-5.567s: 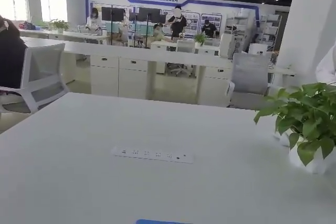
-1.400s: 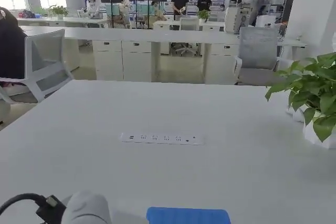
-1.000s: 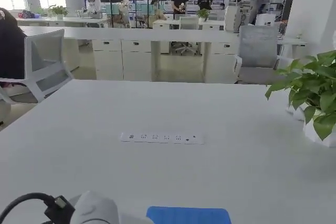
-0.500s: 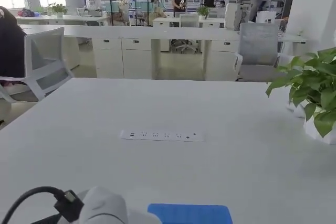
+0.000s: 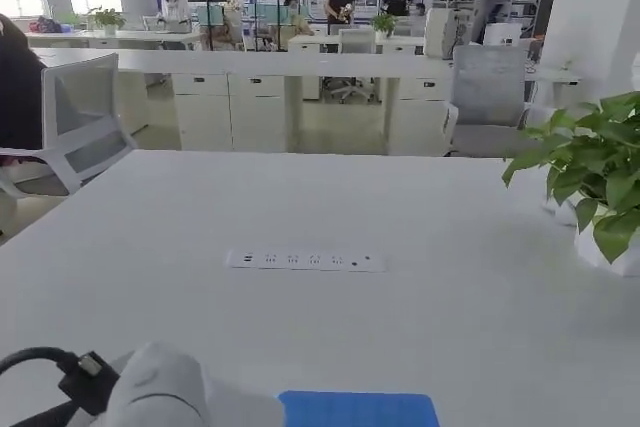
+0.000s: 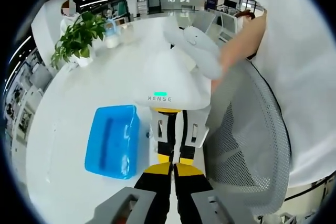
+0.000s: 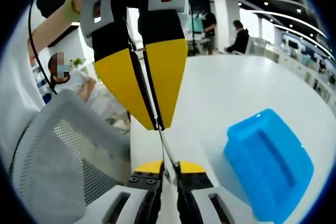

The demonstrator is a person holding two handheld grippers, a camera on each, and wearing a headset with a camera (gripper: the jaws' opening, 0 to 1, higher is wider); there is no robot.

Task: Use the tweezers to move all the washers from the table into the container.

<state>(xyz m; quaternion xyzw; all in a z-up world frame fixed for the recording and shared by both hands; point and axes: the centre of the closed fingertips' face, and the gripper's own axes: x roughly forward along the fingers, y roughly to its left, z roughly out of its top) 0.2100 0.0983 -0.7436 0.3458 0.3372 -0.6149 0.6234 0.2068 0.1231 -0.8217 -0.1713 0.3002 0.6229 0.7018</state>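
Note:
Thin metal tweezers (image 7: 165, 149) run between the two grippers, which meet tip to tip. In the right gripper view my right gripper (image 7: 169, 168) is shut on the near end. My left gripper (image 7: 157, 124) comes down from above with its yellow fingers (image 7: 123, 77) shut on the other end. In the left gripper view my left gripper (image 6: 173, 168) faces the white-bodied right gripper (image 6: 171, 157). The blue container (image 6: 111, 140) (image 7: 268, 161) (image 5: 358, 409) lies on the white table (image 5: 400, 207) beside them. A gripper's white body with a black cable (image 5: 160, 397) shows at the head view's bottom left.
A white power strip (image 5: 305, 260) lies mid-table. A potted plant (image 5: 595, 187) (image 6: 79, 38) stands at the table's right edge. A grey mesh chair (image 6: 252, 145) (image 7: 63, 156) is close beside the grippers. Another chair (image 5: 70, 132) and desks with people lie beyond.
The head camera has tipped down since the earliest frame, bringing the blue container and a gripper's white body into view. Over the last half second that body has shifted left and lower.

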